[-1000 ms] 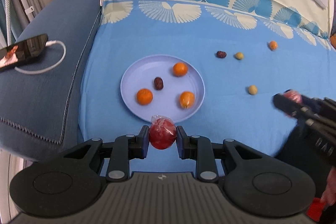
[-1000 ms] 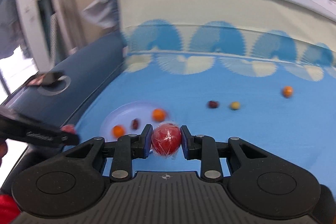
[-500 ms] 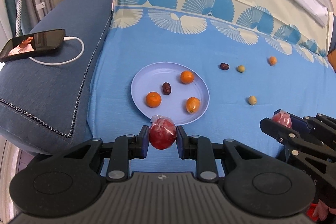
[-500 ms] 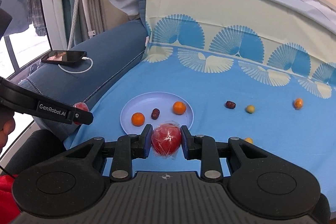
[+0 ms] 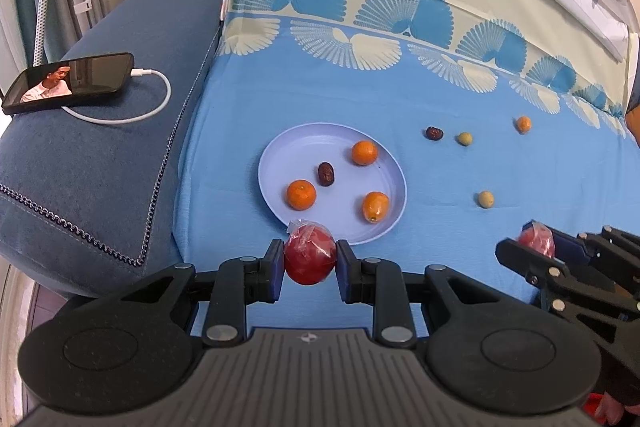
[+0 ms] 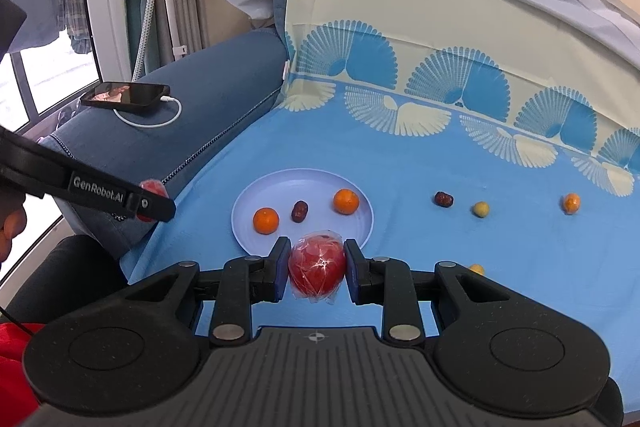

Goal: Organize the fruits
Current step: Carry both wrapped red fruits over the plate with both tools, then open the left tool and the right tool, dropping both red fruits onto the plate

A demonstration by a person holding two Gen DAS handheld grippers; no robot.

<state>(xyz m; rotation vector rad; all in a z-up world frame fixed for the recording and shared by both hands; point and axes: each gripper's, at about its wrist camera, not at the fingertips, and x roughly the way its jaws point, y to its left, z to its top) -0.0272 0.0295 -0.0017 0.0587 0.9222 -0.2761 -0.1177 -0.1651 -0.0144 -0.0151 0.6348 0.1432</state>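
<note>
**Both tongs carry wrapped red fruit near the plate**

Since the earlier pictures both tongs have drawn back a little, so the plate [image 5: 280, 151] now sits farther ahead. The left gripper [image 5: 309, 263] is clamped on a red fruit in clear wrap [image 5: 309, 257] just before the plate's near rim. The right gripper [image 6: 317, 269] is clamped on a second wrapped red fruit [image 6: 317, 265]. Three oranges and a dark date [image 5: 325, 174] lie on the plate; five small fruits are scattered on the blue sheet [image 5: 480, 267]. A phone [image 5: 68, 82] rests on the armrest.
</note>
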